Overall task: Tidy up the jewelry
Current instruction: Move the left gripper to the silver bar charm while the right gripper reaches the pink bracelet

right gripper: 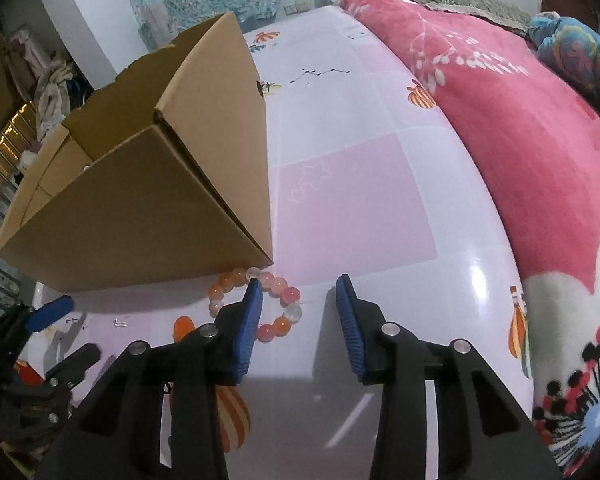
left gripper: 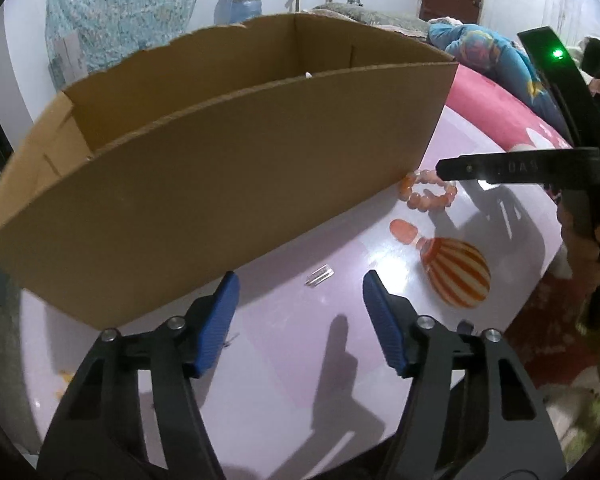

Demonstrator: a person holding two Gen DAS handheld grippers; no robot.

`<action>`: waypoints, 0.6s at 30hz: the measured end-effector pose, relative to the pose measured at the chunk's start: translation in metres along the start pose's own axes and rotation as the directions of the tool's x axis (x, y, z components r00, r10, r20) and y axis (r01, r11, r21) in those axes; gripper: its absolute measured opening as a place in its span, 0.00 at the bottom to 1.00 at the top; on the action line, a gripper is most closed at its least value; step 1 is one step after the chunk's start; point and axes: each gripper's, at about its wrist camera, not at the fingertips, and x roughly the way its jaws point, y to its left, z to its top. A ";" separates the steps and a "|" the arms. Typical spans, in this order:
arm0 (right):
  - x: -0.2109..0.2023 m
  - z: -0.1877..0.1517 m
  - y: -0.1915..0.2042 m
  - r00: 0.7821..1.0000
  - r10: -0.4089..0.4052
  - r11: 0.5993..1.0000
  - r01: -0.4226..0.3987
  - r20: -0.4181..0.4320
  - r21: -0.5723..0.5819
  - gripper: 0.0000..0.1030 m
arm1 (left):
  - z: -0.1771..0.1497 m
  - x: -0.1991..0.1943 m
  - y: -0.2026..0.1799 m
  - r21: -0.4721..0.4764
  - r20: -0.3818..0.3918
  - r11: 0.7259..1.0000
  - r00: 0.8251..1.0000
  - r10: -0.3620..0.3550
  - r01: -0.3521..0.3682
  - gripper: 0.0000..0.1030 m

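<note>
Beside the cardboard box [right gripper: 140, 216], the bead bracelet [right gripper: 256, 304] lies flat on the tablecloth [right gripper: 360, 200].

The left gripper [left gripper: 300, 280] has black skeletal plastic arms with triangular cut-outs, silver round screws at the joints and ribbed blue pads [left gripper: 218, 324]. The right gripper [right gripper: 298, 284] looks the same; its black body carries a green light and embossed letters.

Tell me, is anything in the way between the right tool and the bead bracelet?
Nothing visible is. The right tool hangs open just above the bead bracelet, its left pad already over the ring. The cardboard box stands right behind the bracelet, its corner close to the beads, so there's little room on that side.
</note>
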 end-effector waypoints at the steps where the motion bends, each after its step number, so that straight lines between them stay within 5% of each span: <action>1: 0.001 0.000 0.001 1.000 -0.006 1.000 0.006 0.004 -0.004 0.35 | 0.001 0.006 -0.002 -0.008 -0.008 1.000 1.000 0.005 -0.006 0.54; 18: 0.001 -0.002 0.013 1.000 -0.018 0.999 0.019 0.019 -0.045 0.24 | 0.007 0.021 -0.014 -0.033 -0.049 0.998 0.997 0.057 -0.059 0.15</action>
